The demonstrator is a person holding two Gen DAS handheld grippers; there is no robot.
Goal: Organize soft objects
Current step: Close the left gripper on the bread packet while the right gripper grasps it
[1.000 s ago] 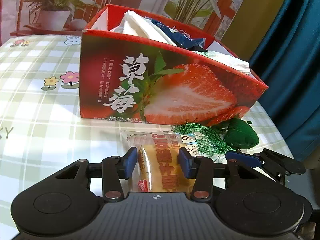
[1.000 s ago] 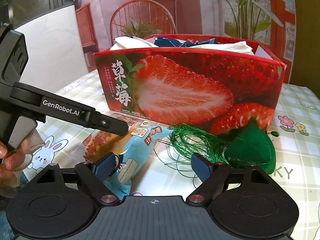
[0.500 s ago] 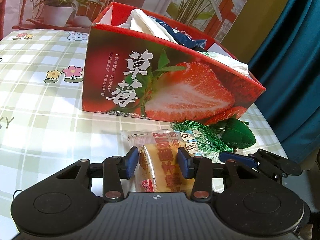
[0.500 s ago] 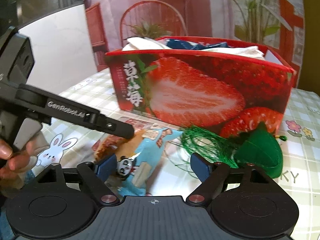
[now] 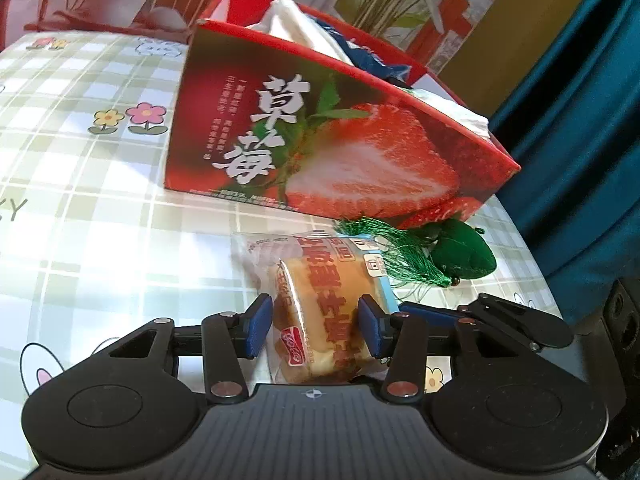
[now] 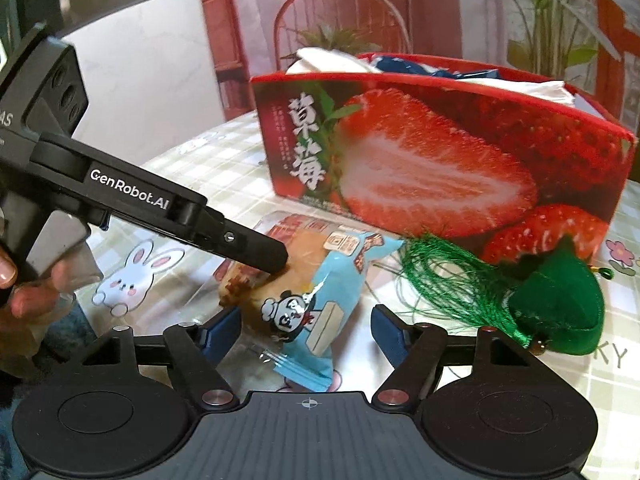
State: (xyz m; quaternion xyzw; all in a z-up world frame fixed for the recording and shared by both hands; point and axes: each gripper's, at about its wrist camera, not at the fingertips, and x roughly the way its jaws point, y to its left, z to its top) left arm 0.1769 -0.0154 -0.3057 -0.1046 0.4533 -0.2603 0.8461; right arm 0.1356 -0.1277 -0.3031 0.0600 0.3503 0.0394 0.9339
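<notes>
A packaged cake in a clear and blue wrapper (image 5: 316,304) lies on the table in front of the red strawberry box (image 5: 320,152). My left gripper (image 5: 314,322) has its blue pads on both sides of the cake and is shut on it. In the right wrist view the cake (image 6: 308,280) lies with the left gripper's finger (image 6: 256,252) on it. My right gripper (image 6: 306,330) is open around the wrapper's blue end, not touching. A green plush sachet with a tassel (image 6: 560,304) lies to the right; it also shows in the left wrist view (image 5: 460,256).
The strawberry box (image 6: 440,160) holds white and blue soft packs (image 5: 304,32). The checked tablecloth (image 5: 80,200) covers the table. A blue curtain (image 5: 580,120) hangs at the right. Potted plants stand behind the box.
Both grippers have moved closer to the cake and box. The left gripper's pads have stayed against the cake. The right gripper has shifted left, with the wrapper's blue end now between its open fingers.
</notes>
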